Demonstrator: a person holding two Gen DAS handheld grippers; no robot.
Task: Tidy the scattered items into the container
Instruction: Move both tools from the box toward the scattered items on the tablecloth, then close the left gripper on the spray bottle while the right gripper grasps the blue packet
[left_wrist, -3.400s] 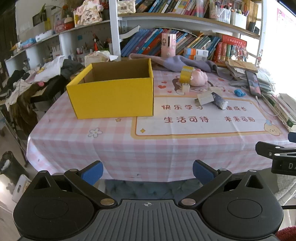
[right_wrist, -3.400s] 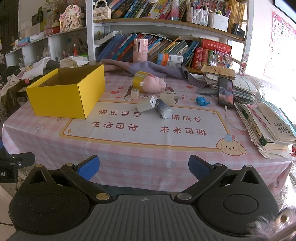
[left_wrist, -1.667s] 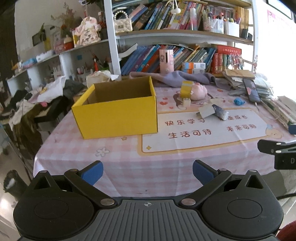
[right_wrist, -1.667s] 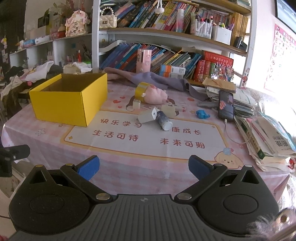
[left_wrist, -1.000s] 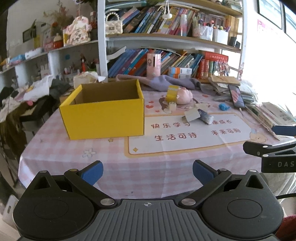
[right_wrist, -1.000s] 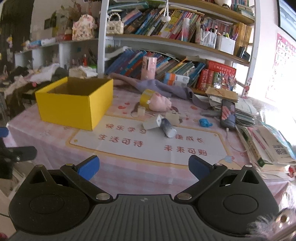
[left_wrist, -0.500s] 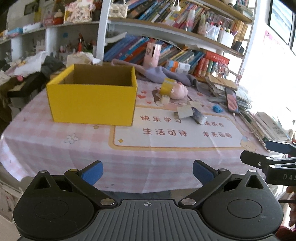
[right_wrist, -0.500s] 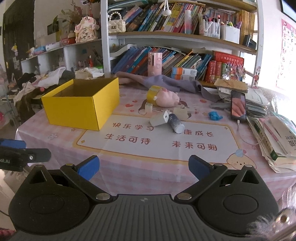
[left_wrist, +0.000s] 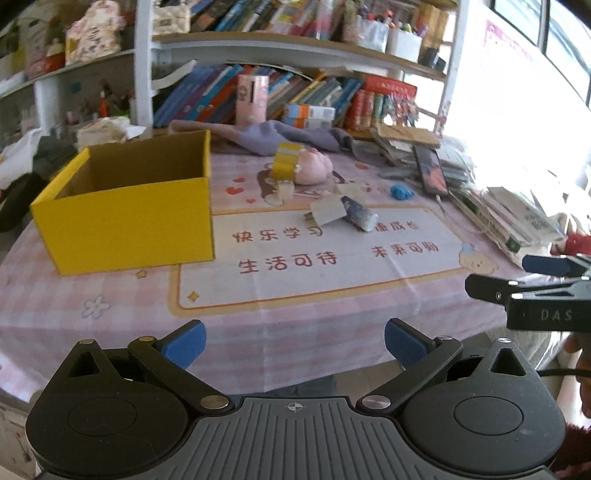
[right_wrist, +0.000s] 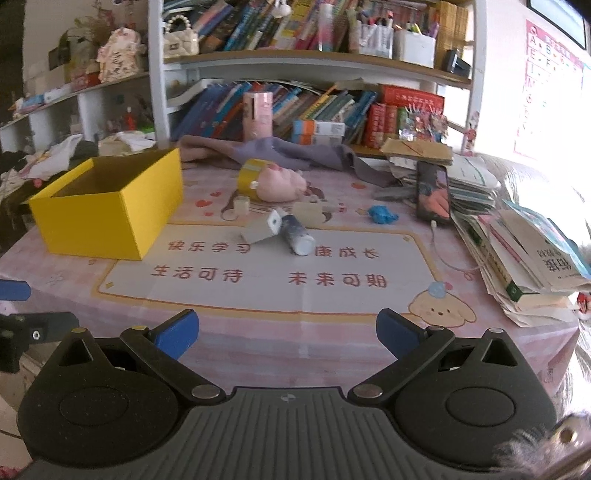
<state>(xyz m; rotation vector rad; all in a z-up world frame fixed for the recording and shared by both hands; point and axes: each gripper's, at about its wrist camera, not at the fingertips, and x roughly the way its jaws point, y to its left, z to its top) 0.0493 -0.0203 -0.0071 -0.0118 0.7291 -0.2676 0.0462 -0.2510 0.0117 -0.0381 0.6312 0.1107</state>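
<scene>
An open yellow box (left_wrist: 129, 210) (right_wrist: 110, 206) stands on the left of the pink checked table. Scattered to its right are a yellow tape roll (right_wrist: 249, 179) against a pink pig toy (right_wrist: 282, 186), a small white cube (right_wrist: 241, 204), a grey-white block (right_wrist: 260, 230), a speckled tube (right_wrist: 297, 236), a beige piece (right_wrist: 308, 212) and a blue wad (right_wrist: 382, 214). My left gripper (left_wrist: 294, 341) hangs open before the table's front edge, empty. My right gripper (right_wrist: 286, 334) is open too, over the front edge, well short of the items.
A study mat (right_wrist: 277, 273) with red characters covers the table's middle. A phone (right_wrist: 432, 192) and leaning piles of books (right_wrist: 524, 251) crowd the right side. Grey cloth (right_wrist: 295, 151) and full bookshelves (right_wrist: 295, 55) stand behind. Clothes heap at far left.
Both grippers have tilted down and come a little closer to the table, so the box and items look larger. Nothing on the table has moved; both stay open.
</scene>
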